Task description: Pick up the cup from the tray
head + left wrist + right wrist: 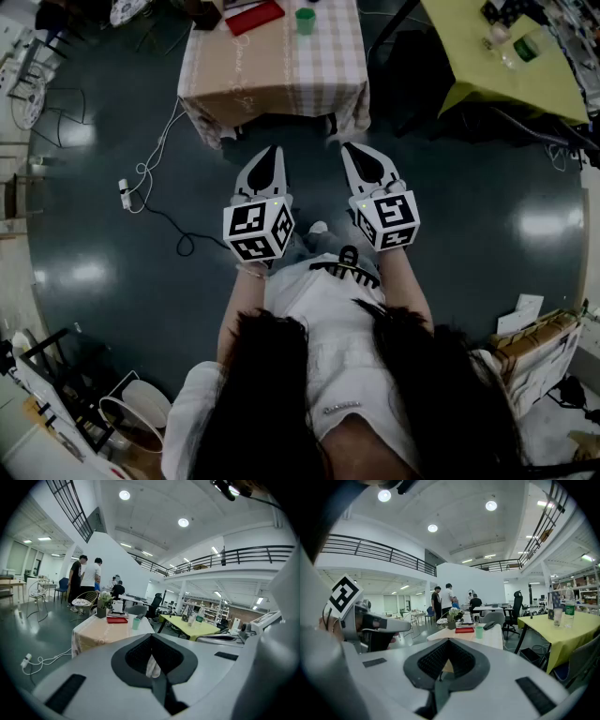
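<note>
Presently both grippers are held level in front of the person, well apart from the work. The left tongs (270, 155) are closed tip to tip with nothing gripped, and the right tongs (352, 153) are likewise closed and empty. The small green plastic cup (305, 21) stands upright on the tabletop (281, 70), which is draped in a pale checked cloth. It appears to sit just beside the right end of the flat red rectangular tray (254, 17) rather than squarely on it, though the angle does not settle this. The chief risk, in my judgement, is an approach with either pair of tongs closed: blunt tips meeting a light cup would push it along the cloth or tip it over. A late or narrow opening would carry the same fault, since one tip could strike the rim. A second hazard is the loose white cable (141, 178) with its plug, lying on the dark floor to the left of the path to the tabletop; a step across it could catch a foot. A dark handset-like object (490, 626) lies near the cup on its right, so a wide sideways entry may knock it. The hanging cloth could also be dragged if the tongs come in low.
</note>
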`<state>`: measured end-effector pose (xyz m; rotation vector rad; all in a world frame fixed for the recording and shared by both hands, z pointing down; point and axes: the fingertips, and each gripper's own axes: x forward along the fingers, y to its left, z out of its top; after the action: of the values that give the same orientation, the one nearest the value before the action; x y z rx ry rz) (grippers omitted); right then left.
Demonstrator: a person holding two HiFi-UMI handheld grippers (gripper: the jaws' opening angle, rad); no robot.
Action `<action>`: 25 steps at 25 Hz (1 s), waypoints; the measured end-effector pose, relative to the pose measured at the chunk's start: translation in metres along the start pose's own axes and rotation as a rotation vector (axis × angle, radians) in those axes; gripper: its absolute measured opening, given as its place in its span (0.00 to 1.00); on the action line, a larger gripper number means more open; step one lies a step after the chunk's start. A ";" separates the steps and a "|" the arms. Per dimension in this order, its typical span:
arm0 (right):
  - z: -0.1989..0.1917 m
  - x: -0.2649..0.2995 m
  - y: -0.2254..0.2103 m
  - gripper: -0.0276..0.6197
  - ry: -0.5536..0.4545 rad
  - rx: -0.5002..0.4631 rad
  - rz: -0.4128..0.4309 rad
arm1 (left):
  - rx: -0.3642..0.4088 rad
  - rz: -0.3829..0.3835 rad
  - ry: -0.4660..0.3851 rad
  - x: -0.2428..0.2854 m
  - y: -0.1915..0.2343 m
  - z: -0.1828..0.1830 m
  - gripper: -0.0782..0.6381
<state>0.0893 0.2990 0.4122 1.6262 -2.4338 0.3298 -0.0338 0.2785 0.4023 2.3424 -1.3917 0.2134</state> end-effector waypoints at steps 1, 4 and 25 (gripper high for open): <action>-0.001 0.000 0.001 0.06 0.002 0.001 0.000 | -0.001 0.001 0.000 0.000 0.001 0.000 0.12; -0.003 0.003 0.003 0.06 0.012 -0.001 0.003 | -0.009 0.009 0.002 0.000 0.004 -0.001 0.12; 0.021 0.095 -0.053 0.61 -0.039 0.117 0.008 | -0.044 0.000 0.035 0.104 0.050 0.023 0.12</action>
<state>0.1019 0.1891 0.4232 1.6853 -2.4929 0.4535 -0.0273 0.1643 0.4293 2.2918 -1.3658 0.2203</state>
